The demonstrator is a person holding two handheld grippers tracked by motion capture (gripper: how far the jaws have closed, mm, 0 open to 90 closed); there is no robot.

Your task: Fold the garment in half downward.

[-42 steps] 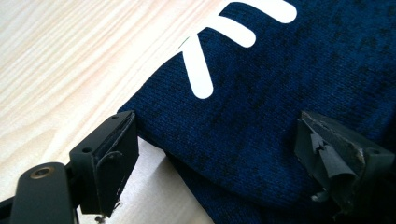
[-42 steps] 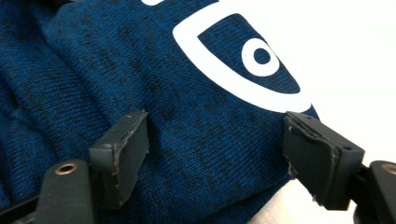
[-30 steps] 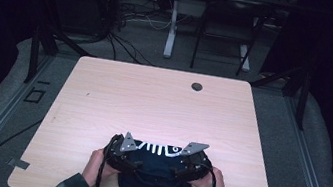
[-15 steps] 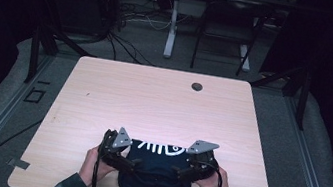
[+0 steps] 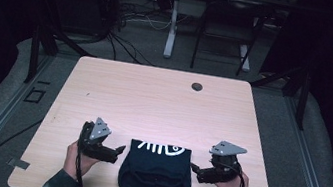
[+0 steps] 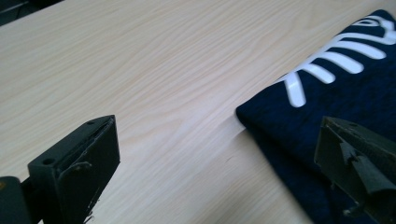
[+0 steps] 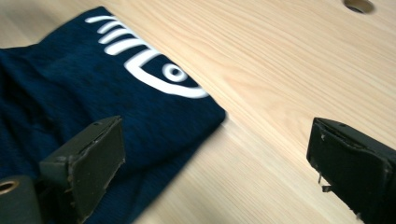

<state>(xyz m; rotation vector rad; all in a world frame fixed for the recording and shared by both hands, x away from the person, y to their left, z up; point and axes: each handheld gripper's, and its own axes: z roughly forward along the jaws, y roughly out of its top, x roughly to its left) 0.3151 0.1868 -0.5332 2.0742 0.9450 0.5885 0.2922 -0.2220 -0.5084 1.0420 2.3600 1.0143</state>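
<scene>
A folded dark navy garment (image 5: 156, 173) with a white fish-skeleton print lies flat near the table's front edge. My left gripper (image 5: 117, 151) is just off its left side, jaws open and empty. In the left gripper view the garment (image 6: 336, 107) lies at the right, its corner between the jaws. My right gripper (image 5: 193, 169) hovers beside the garment's right edge, open and holding nothing. The right gripper view shows the garment (image 7: 102, 107) at the left with the fish print on top.
The light wooden table (image 5: 153, 101) has a round cable hole (image 5: 197, 86) near its far edge. Dark floor with cables and table legs lies beyond the table. A person's hands hold both grippers at the front edge.
Both grippers have let go of the garment and moved outward to its sides. The garment now lies flat on the table.
</scene>
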